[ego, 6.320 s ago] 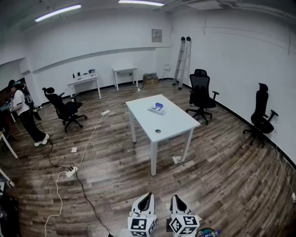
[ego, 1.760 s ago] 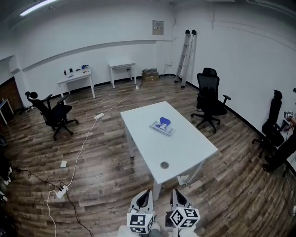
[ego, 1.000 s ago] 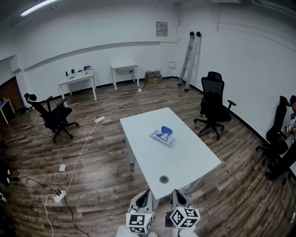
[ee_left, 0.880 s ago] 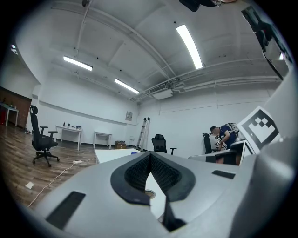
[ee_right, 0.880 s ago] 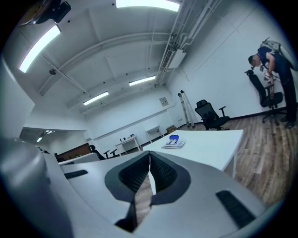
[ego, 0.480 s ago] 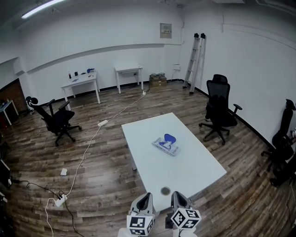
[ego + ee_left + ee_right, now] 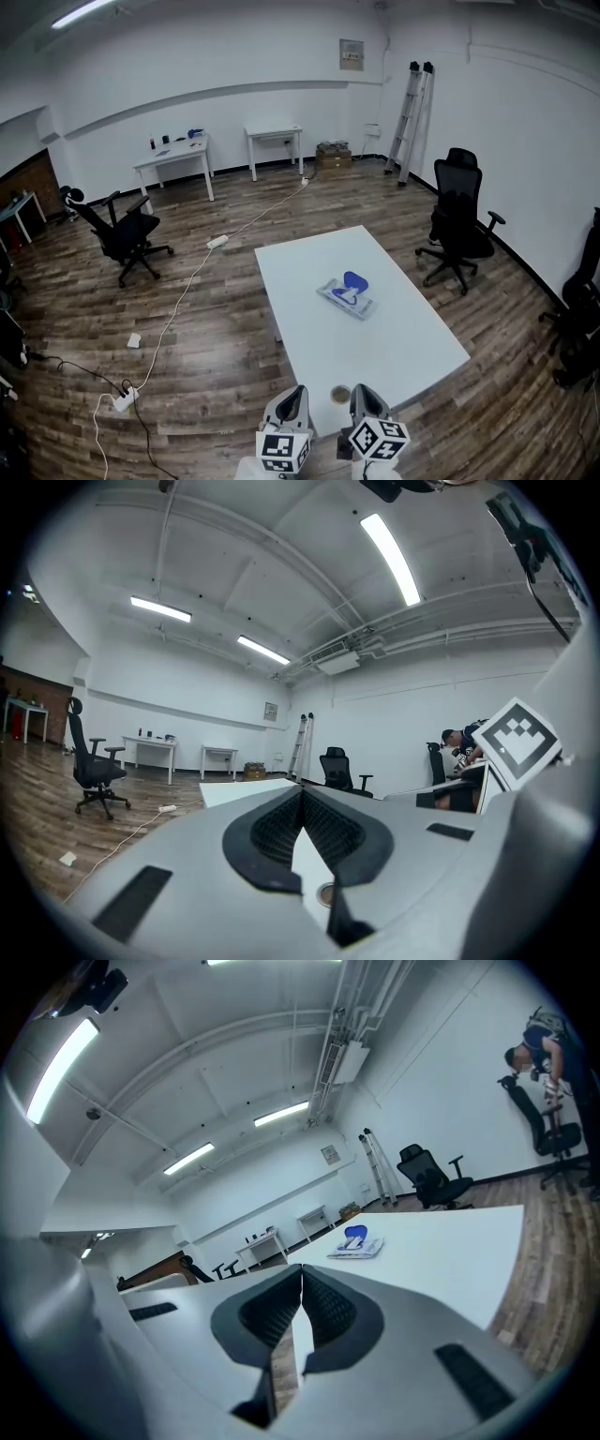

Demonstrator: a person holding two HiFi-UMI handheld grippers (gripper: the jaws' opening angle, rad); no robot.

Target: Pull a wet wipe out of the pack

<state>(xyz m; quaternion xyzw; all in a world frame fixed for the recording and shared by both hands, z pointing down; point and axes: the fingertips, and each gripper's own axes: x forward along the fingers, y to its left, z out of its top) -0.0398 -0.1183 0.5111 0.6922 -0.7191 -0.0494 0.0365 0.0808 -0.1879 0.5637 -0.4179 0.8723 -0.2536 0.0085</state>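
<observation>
Sparse office: white desks [image 7: 172, 156], black swivel chairs [image 7: 461, 208], ladder [image 7: 413, 117], plank floor [image 7: 202, 328].

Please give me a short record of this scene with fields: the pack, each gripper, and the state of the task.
pack: wet wipe pack lies near the middle of the white table
left gripper: shut, empty, by the table's near end
right gripper: shut, empty, apart from the pack
task: pack not yet touched
</observation>
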